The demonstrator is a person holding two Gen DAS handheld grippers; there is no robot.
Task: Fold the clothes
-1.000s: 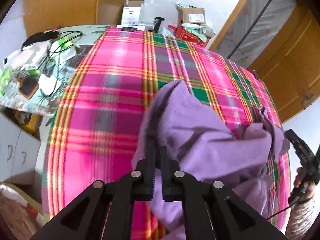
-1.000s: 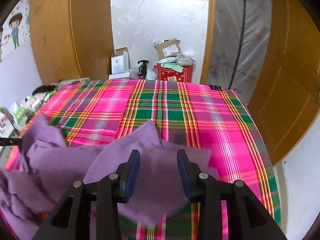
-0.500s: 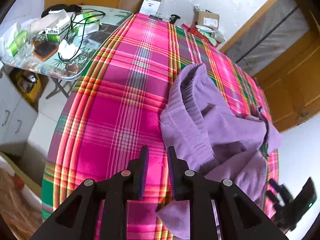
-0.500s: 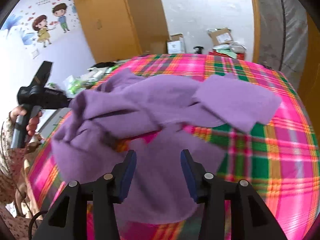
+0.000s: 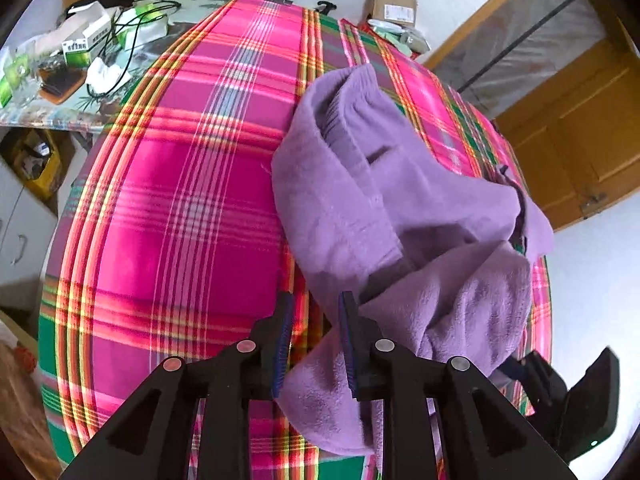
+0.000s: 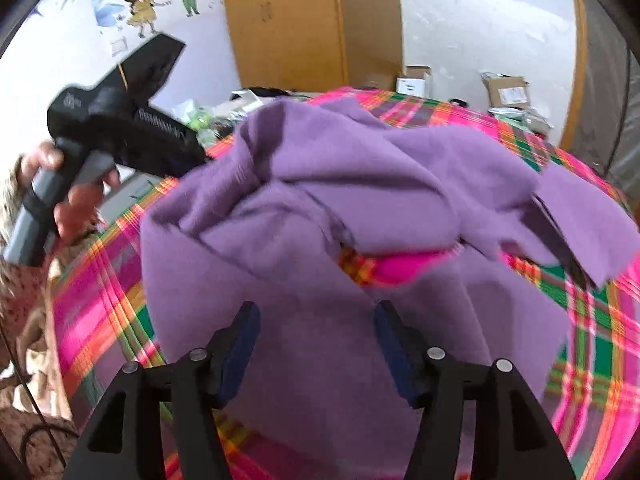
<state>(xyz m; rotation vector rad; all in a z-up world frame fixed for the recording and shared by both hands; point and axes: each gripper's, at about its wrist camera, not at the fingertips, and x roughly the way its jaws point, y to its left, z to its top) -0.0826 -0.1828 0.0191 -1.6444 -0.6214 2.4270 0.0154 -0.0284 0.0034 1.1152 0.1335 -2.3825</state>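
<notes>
Plaid bedspread point(image 5: 180, 220); wooden door point(image 5: 580, 140) beyond

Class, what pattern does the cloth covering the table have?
Pink plaid tablecloth with green, yellow and white stripes; clearest in the left wrist view.

The garment point(image 5: 380, 200) lies bunched on the cloth point(image 5: 180, 220), toward its right half (left wrist view); a cluttered side table point(image 5: 60, 60) stands beyond the cloth's left edge.
</notes>
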